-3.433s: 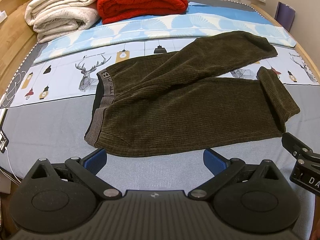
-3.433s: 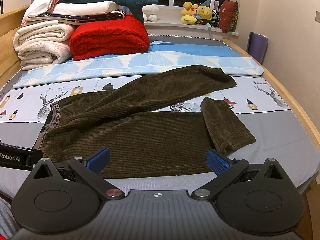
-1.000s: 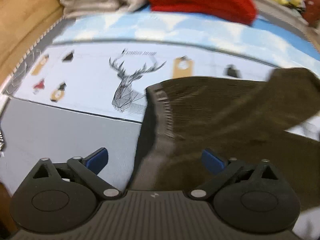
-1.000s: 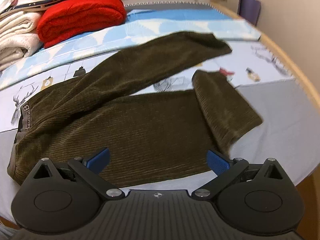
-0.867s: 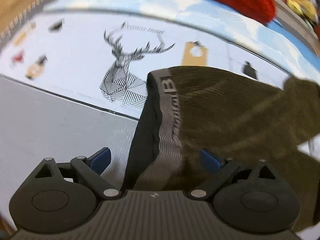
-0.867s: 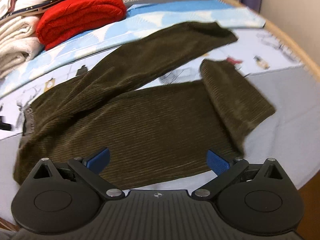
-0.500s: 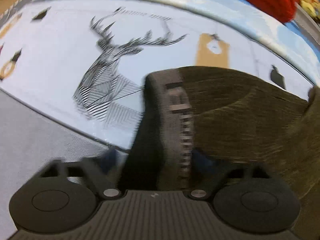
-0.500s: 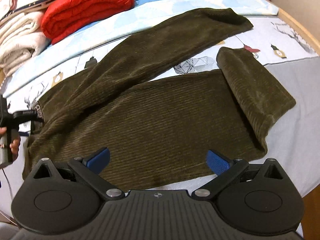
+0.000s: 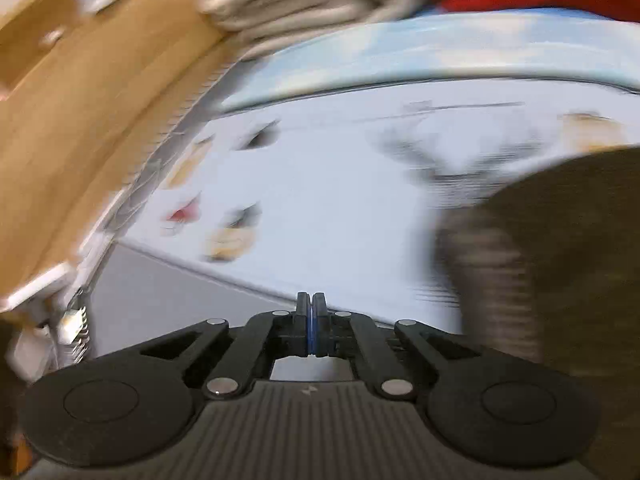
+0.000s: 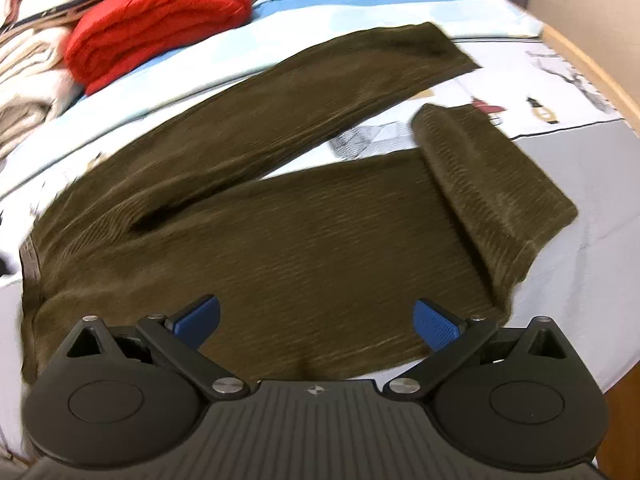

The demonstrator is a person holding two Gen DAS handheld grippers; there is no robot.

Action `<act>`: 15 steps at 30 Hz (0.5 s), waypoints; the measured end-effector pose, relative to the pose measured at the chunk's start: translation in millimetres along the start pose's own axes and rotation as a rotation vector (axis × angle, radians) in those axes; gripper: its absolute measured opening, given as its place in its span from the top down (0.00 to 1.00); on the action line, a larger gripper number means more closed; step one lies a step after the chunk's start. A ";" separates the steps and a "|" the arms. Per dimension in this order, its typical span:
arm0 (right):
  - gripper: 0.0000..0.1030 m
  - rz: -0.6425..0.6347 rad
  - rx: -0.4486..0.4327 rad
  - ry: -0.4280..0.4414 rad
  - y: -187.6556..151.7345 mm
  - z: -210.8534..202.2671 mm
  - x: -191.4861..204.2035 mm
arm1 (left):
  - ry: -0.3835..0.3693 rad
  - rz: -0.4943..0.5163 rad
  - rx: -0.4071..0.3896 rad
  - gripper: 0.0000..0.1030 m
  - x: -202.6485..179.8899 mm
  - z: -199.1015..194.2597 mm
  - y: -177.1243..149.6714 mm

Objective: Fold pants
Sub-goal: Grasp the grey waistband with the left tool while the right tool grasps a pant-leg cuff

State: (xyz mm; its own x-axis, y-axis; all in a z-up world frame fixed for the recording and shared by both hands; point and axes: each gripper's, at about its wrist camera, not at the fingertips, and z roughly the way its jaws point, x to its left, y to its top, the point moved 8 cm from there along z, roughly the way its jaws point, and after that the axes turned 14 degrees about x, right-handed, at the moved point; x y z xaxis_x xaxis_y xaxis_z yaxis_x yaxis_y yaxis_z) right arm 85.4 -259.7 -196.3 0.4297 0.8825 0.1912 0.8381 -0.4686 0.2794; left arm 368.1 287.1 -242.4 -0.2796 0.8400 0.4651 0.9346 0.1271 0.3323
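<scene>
We count one pair of pants [image 10: 280, 240] on the bed [image 10: 600, 248], with two legs, one laid straight and one with its end folded back. Two grippers: the left gripper [image 9: 311, 320], its jaws pressed together with nothing between them, and the right gripper [image 10: 316, 320], its jaws spread wide. One red blanket [image 10: 156, 20], folded. One stack of cream blankets [image 10: 28, 80] beside it; the blur keeps us from counting its layers. One wooden bed frame [image 9: 80, 120]. Small printed figures on the sheet [image 10: 540, 110]: too smeared to count.
</scene>
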 end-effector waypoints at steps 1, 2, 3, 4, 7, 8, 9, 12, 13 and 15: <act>0.01 0.018 -0.008 0.003 4.7 1.1 -5.1 | -0.076 -0.050 0.084 1.00 16.6 15.3 0.2; 0.01 0.026 -0.019 -0.001 10.5 3.3 -10.8 | -0.158 -0.108 0.134 0.99 30.3 22.6 -1.8; 0.01 0.024 -0.026 -0.012 15.6 5.3 -15.8 | -0.211 -0.155 0.121 0.98 41.1 20.2 -4.2; 0.01 0.019 -0.044 -0.035 23.1 7.3 -24.0 | -0.256 -0.164 0.087 0.88 45.7 13.3 -7.2; 0.01 -0.027 -0.104 -0.160 44.9 16.1 -53.9 | -0.353 -0.107 0.096 0.30 29.5 -5.2 -27.2; 0.01 -0.035 -0.108 -0.190 48.4 19.8 -63.7 | -0.370 -0.098 0.085 0.23 23.0 -14.4 -37.9; 0.01 -0.050 -0.089 -0.227 52.0 29.6 -77.5 | -0.387 -0.085 0.085 0.22 16.1 -22.7 -49.5; 0.02 -0.103 -0.031 -0.299 52.4 59.1 -103.5 | -0.419 -0.043 0.132 0.20 -5.9 -40.6 -89.3; 0.03 -0.126 -0.015 -0.326 55.1 67.9 -111.5 | -0.419 -0.041 0.149 0.20 -11.1 -43.0 -98.1; 0.05 -0.083 -0.045 -0.307 67.7 71.1 -132.3 | -0.436 -0.061 0.179 0.20 -18.0 -49.3 -123.3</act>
State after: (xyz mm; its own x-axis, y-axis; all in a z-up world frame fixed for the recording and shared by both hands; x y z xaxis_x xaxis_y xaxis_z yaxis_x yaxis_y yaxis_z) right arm 109.2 -405.3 -269.5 0.4476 0.8855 -0.1248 0.8618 -0.3899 0.3245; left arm 247.1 230.3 -251.3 -0.2525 0.9664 0.0486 0.9532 0.2398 0.1842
